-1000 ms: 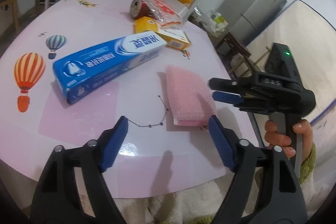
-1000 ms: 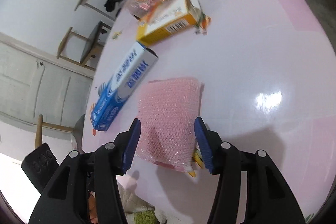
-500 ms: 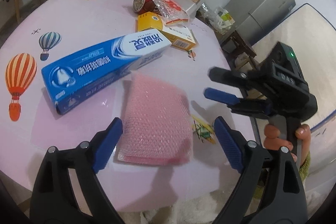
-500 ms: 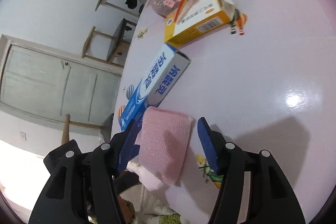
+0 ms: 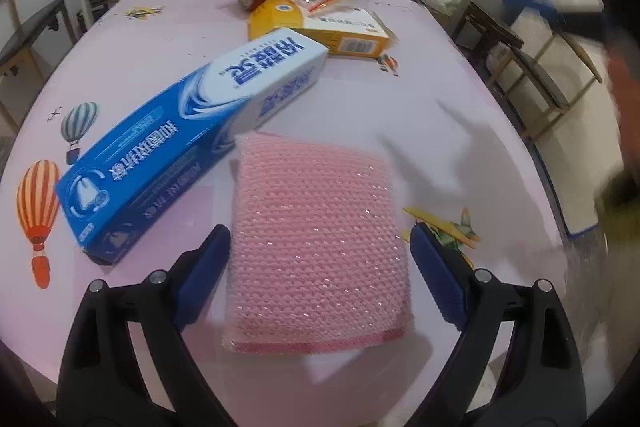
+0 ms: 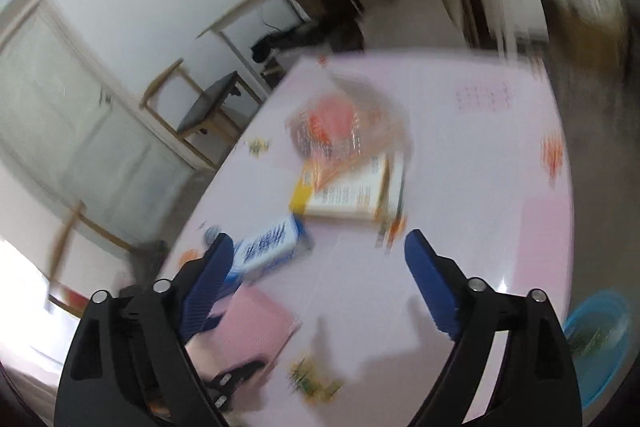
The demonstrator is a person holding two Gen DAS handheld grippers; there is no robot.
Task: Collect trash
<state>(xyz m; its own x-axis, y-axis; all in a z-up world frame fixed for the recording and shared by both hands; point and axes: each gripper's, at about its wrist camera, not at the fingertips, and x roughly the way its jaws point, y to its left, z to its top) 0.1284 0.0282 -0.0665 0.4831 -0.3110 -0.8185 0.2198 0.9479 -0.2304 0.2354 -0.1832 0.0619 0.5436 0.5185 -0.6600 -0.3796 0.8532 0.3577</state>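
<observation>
Two hand-held grippers | left (image 5: 320, 263) wide apart – pink pad (image 5: 316, 247) between, untouched | right (image 6: 318, 267) just opened, empty | desk (image 5: 440, 115)

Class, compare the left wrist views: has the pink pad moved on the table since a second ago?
Yes. The pink pad slid away from the table edge toward the blue box; its corner now meets the box.
</observation>
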